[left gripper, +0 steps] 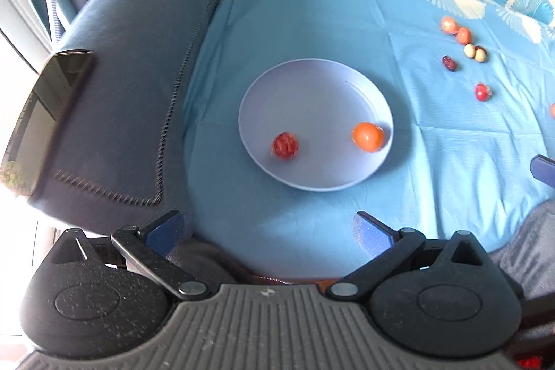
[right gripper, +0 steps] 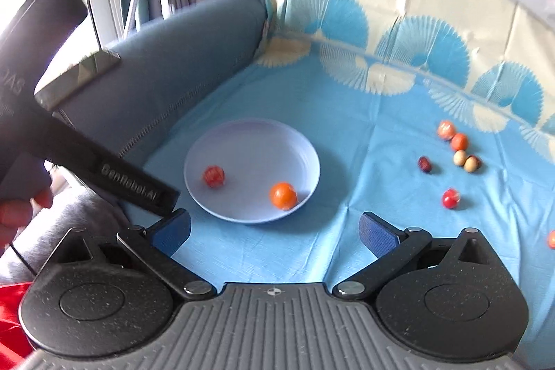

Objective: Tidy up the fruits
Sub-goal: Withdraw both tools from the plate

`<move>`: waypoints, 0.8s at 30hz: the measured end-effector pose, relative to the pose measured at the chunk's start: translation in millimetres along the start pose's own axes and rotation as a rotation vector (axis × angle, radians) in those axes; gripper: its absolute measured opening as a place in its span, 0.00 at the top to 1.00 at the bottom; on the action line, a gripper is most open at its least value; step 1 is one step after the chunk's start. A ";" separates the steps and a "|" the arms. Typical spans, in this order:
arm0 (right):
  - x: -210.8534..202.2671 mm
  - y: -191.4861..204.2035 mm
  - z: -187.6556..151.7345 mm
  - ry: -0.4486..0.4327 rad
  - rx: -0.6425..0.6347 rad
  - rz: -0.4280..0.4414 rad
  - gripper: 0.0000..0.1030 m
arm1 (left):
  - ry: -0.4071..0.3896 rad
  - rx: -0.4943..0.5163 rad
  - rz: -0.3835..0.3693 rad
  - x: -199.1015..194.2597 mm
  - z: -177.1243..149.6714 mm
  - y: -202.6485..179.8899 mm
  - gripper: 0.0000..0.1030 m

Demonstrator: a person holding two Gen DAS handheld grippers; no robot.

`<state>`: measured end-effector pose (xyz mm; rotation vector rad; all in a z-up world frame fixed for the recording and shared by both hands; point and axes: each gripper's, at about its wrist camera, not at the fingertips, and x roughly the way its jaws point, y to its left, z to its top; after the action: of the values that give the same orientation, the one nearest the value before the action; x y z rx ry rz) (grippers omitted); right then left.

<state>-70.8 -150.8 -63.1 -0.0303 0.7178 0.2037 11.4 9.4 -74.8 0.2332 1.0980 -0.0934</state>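
A pale lilac plate [left gripper: 312, 85] [right gripper: 253, 141] lies on a blue cloth. In it rest a red speckled fruit [left gripper: 285, 145] [right gripper: 214, 176] and an orange fruit [left gripper: 368, 136] [right gripper: 283, 195]. Several small fruits lie loose on the cloth to the right: a peach-coloured pair [left gripper: 456, 30] [right gripper: 452, 136], two cream ones [left gripper: 475, 52] [right gripper: 466, 161], a dark red one [left gripper: 449, 63] [right gripper: 424, 164] and a red one [left gripper: 482, 92] [right gripper: 451, 198]. My left gripper [left gripper: 269, 231] hangs open above the plate's near side, nothing between its fingers. My right gripper [right gripper: 275, 236] is open and empty too, just short of the plate.
A padded blue-grey armrest [left gripper: 138, 92] [right gripper: 173, 65] borders the cloth on the left, a dark device [left gripper: 52, 106] lying on it. The left gripper's black body [right gripper: 104, 162] crosses the right wrist view at left, with a hand [right gripper: 20, 210] below. The cloth climbs a patterned back [right gripper: 416, 23].
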 end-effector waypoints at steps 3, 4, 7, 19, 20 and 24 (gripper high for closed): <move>-12.5 6.3 -6.7 -0.007 -0.005 -0.043 0.01 | -0.025 -0.018 -0.009 -18.9 -16.3 0.5 0.00; -17.7 7.8 -9.0 -0.013 0.000 -0.044 0.01 | -0.034 -0.022 -0.010 -24.3 -21.1 0.0 0.00; -34.9 12.0 -15.2 -0.049 -0.001 -0.050 0.01 | -0.061 -0.024 -0.004 -39.7 -31.6 -1.7 0.00; -70.3 12.0 -23.6 -0.140 0.009 -0.078 0.01 | -0.125 -0.003 0.020 -69.1 -47.9 -8.4 0.00; -71.3 12.7 -24.3 -0.142 0.009 -0.078 0.01 | -0.122 -0.005 0.019 -69.4 -48.4 -8.3 0.00; -73.7 14.4 -25.4 -0.149 0.011 -0.081 0.01 | -0.128 -0.001 0.021 -70.9 -48.6 -9.0 0.00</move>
<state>-144.3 -152.0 -33.3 -0.0335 0.5681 0.1230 -64.9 9.1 -34.1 0.2344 0.9684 -0.0880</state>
